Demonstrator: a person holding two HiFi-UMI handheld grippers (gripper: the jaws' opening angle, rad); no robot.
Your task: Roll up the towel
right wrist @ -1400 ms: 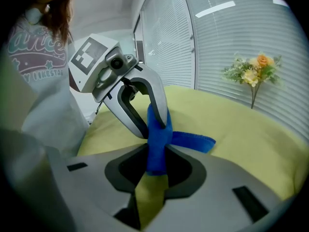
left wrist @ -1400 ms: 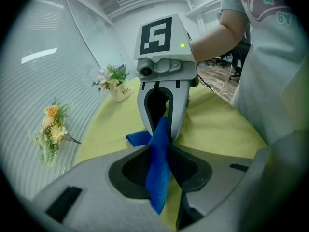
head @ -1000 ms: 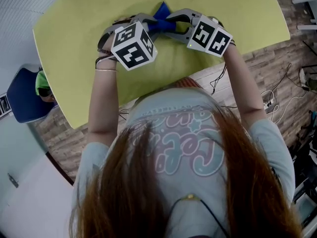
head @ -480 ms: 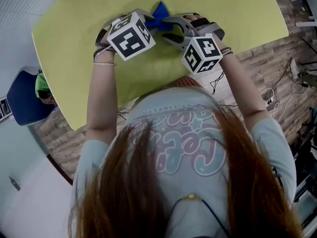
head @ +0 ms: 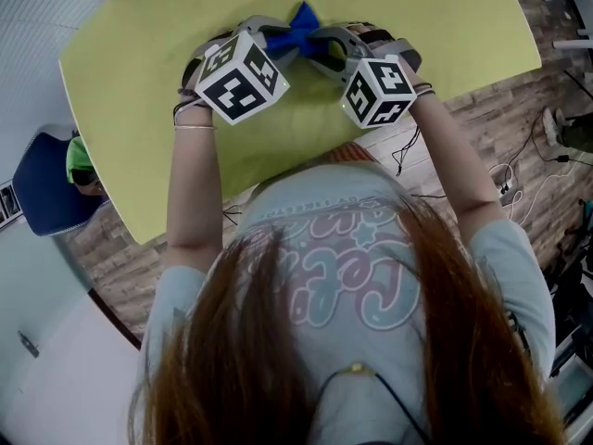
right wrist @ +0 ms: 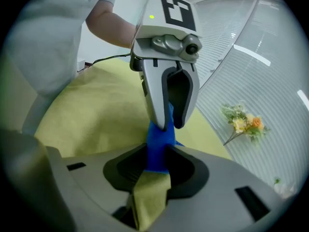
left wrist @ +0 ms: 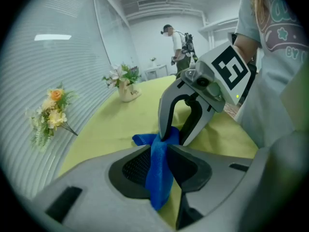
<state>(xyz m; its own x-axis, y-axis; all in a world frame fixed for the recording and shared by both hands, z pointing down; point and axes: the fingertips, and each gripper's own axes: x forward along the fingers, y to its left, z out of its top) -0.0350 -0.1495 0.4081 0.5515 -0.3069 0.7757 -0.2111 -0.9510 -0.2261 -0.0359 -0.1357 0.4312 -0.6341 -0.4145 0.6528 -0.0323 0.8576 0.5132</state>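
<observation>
**Head view.** The blue towel was bunched at upper centre, over the yellow-green bench. The left hand-held gripper was clamped narrowly on one end of it. The right hand-held gripper, whose jaws had just been closing, pinched the other end, and the two grippers' tips were close together. Bare bench spread to the left and upper right. Its near edge ran diagonally below the hands. In the left gripper view, a vase of flowers stood farther along the bench.
</observation>
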